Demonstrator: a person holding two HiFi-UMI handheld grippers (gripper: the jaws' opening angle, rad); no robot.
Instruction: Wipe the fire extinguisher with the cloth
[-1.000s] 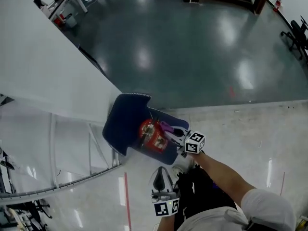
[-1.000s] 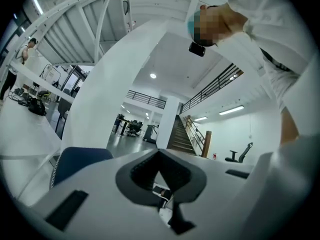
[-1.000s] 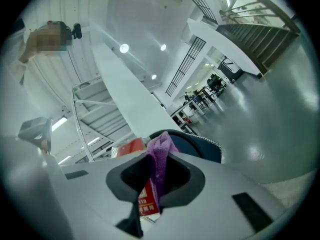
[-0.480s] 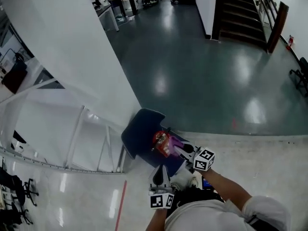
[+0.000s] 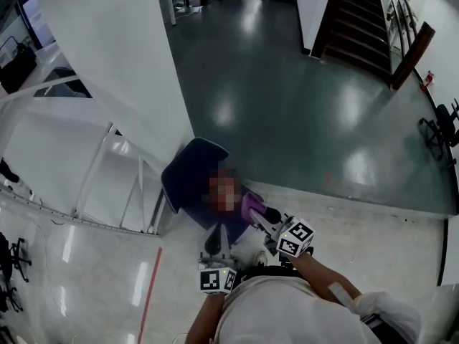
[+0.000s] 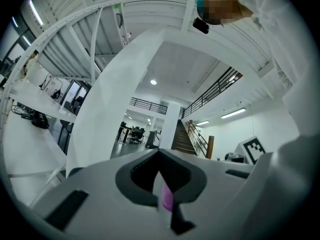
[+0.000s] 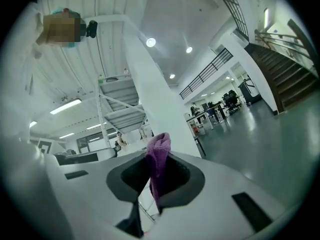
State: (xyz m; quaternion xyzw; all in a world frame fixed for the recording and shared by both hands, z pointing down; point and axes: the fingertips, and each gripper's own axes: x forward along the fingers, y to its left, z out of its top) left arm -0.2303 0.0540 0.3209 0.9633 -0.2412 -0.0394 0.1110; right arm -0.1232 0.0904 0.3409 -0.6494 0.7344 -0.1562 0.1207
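Note:
A purple cloth point(image 5: 251, 206) point(image 7: 158, 156) sticks up from my right gripper point(image 5: 259, 214) point(image 7: 156, 184), which is shut on it. In the head view the cloth hangs just right of the fire extinguisher, which is almost wholly hidden under a blurred patch on a navy seat point(image 5: 188, 180) on the floor. My left gripper point(image 5: 214, 244) point(image 6: 161, 194) sits lower and to the left, near my body, apart from the extinguisher. Its jaws are together, and only a thin purple sliver shows at their seam. Both gripper views look up at the ceiling.
A wide white pillar point(image 5: 107, 56) rises right behind the navy seat. White metal framing point(image 5: 115, 185) stands to its left. Dark glossy floor point(image 5: 287, 106) stretches beyond, with stairs point(image 5: 358, 9) at the far right and an office chair point(image 5: 439, 131) at the right edge.
The head view has swung, so the seat, the extinguisher and both grippers sit lower in frame. The right gripper still holds the cloth, now beside the extinguisher rather than on it.

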